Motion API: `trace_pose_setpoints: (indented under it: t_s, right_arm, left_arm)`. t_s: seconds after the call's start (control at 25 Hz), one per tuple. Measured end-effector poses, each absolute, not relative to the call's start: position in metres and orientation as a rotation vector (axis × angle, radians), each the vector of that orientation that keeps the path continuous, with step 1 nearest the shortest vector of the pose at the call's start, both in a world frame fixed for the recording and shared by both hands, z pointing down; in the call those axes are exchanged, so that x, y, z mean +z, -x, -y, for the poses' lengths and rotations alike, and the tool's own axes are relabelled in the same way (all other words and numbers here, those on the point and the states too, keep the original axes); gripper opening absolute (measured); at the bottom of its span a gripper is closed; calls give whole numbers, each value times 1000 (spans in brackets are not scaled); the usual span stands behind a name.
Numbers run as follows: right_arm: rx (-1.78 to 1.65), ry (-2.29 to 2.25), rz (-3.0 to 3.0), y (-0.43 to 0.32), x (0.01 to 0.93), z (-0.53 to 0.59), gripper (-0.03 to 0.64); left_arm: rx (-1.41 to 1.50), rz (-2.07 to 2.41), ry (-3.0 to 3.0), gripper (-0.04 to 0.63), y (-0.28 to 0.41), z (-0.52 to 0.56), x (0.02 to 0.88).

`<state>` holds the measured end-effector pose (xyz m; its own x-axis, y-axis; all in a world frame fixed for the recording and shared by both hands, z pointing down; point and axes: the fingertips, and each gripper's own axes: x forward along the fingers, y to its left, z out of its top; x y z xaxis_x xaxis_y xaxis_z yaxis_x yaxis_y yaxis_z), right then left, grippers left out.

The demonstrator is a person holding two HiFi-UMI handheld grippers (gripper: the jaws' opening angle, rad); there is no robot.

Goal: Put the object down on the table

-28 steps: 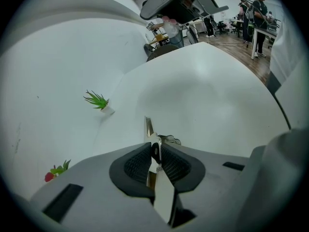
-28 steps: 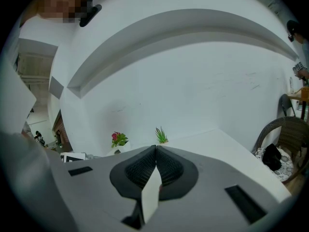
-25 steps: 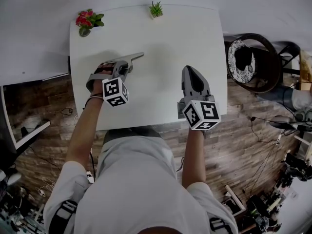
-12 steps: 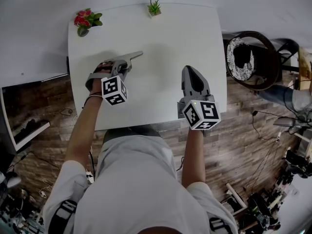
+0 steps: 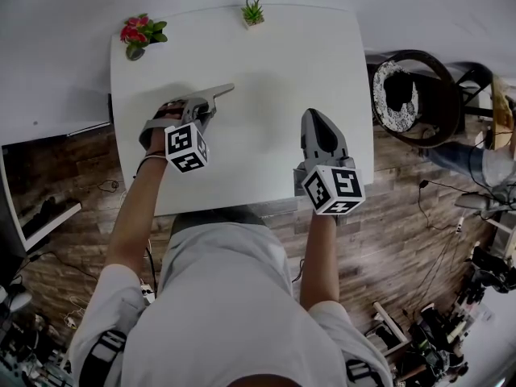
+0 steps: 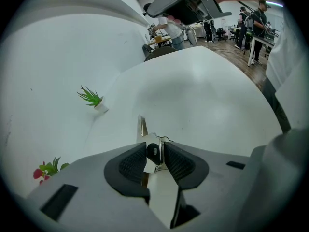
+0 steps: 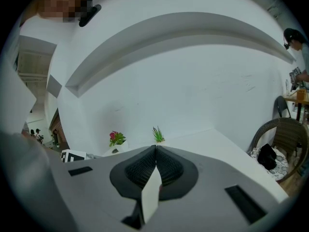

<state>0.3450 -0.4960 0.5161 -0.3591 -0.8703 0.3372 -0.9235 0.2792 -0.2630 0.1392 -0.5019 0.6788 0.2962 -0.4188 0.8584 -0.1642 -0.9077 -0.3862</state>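
Left gripper [image 6: 154, 154]: jaws were opening, with the metal tool [image 6: 142, 128] between them, at the table's [image 5: 282, 63] left half. Tool judged stiff, light, slippery and pointed; best taken at its thick pivot. Right gripper [image 7: 155, 153] was closed and empty. Ample bare room lay ahead; the left edge was near.

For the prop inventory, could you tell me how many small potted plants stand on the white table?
2: a red-flowered potted plant at the white table's far left corner, and a green spiky potted plant midway along its far edge.
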Motion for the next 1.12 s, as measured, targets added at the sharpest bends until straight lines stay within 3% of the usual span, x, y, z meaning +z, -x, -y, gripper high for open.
trace_pose_setpoints:
  t_s: [0.64,1.12]
  right_arm:
    - [611,-1719,2415,-347,505,485,9]
    - [575,-1756,2413,-351,491,471,9]
  left_arm:
    - [-1658,-592,2511,249,-144,490,680]
    - [-1524,-807,2698,248,-145,497,655]
